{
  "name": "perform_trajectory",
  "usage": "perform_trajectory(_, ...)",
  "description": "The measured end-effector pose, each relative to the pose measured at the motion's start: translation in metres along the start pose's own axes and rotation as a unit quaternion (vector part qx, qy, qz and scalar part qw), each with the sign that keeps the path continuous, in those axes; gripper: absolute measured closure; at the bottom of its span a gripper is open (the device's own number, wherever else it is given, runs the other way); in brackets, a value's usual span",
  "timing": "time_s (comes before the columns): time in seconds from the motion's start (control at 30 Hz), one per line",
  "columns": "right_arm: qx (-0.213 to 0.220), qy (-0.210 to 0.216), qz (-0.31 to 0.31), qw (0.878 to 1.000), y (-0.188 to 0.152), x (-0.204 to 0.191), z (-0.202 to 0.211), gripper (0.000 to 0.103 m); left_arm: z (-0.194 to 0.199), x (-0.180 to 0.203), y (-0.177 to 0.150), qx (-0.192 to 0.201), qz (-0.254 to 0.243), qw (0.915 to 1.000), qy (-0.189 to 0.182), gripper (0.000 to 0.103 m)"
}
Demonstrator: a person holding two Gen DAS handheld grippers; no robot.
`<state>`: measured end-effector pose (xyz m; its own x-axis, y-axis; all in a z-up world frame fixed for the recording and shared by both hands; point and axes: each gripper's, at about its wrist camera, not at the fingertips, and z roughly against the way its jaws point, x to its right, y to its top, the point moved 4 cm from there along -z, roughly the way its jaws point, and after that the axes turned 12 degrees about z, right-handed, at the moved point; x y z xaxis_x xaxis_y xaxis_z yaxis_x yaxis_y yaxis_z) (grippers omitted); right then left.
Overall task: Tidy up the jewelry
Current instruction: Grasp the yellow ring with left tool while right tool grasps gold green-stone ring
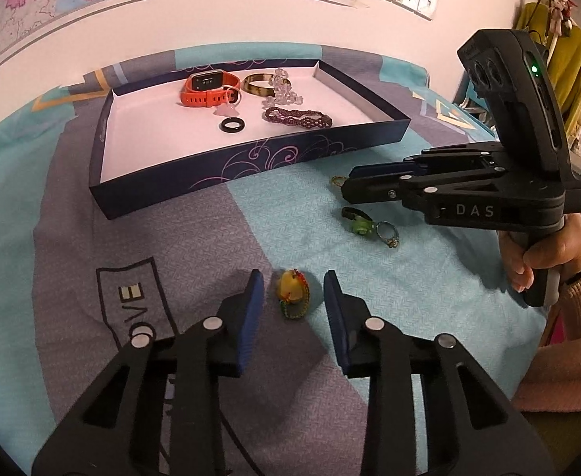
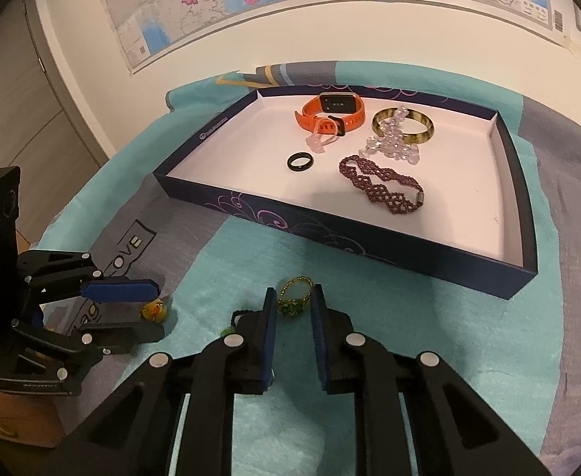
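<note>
The yellow charm (image 1: pixel 292 291), a small pale stone with a beaded red-and-green loop, lies on the bedspread (image 1: pixel 370 277) between the fingers of the left tool (image 1: pixel 292 289), roughly midway, with cloth showing on either side, so the pads are apart from it and the jaws stand at a narrow-to-middling gap, holding nothing. The gold bead ring (image 2: pixel 296 297) with its green stone sits between the tips of the right tool (image 2: pixel 293 303), whose jaws are narrower; the ring looks very close to both pads, but I cannot tell whether they press on it yet. Just left of that tool's left finger a dark green piece (image 2: pixel 233 323) is half hidden, and in the left view a silver ring (image 1: pixel 387 234) lies beside it. The likely trouble: both pieces are small and rounded and rest on soft cloth, so a pad that meets them off-centre could flick them aside or pinch a fold of fabric instead; the charm's loose loop could also snag. Beyond both tools, well ahead, stands the dark box lid (image 1: pixel 251 158), which already holds the orange watch (image 1: pixel 207 87), the black ring (image 1: pixel 233 125), the purple beaded bracelet (image 1: pixel 298 117), the amber bangle (image 1: pixel 258 85) and clear beads (image 1: pixel 284 91).
</note>
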<state>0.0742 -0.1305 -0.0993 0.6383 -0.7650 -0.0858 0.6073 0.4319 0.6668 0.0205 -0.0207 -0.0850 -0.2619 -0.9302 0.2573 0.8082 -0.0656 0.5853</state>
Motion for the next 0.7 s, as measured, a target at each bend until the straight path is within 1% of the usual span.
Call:
perform_trajectory(0.3, 0.001, -0.007, 0.002, 1.0, -0.0019, 0.0011, 0.001, 0.087, 0.0, -0.0004, -0.0002, 0.001, -0.001, 1.0, 0.003, 0.075)
perform_trajectory(0.33, 0.001, -0.009, 0.005, 1.0, -0.0017, 0.0004, 0.0006, 0.087, -0.0002, 0.0, -0.0006, 0.001, 0.0, 1.0, 0.003, 0.076)
perform_trajectory(0.4, 0.002, -0.013, 0.01, 1.0, -0.0015, -0.0007, 0.0004, 0.087, -0.0007, -0.001, -0.0003, 0.002, 0.003, 1.0, 0.007, 0.085)
perform_trajectory(0.43, 0.003, -0.013, 0.01, 1.0, -0.0016, -0.0005, 0.0007, 0.088, -0.0009, -0.0016, -0.0001, 0.002, 0.006, 1.0, 0.007, 0.086)
perform_trajectory(0.53, 0.006, -0.012, 0.003, 1.0, -0.0019, 0.0018, 0.0016, 0.09, -0.0008, -0.0025, 0.0002, 0.002, 0.01, 0.9999, 0.007, 0.086)
perform_trajectory(0.7, 0.014, -0.01, -0.003, 1.0, -0.0018, 0.005, 0.006, 0.09, 0.0003, -0.0016, 0.0012, 0.006, 0.012, 0.9999, 0.007, 0.086)
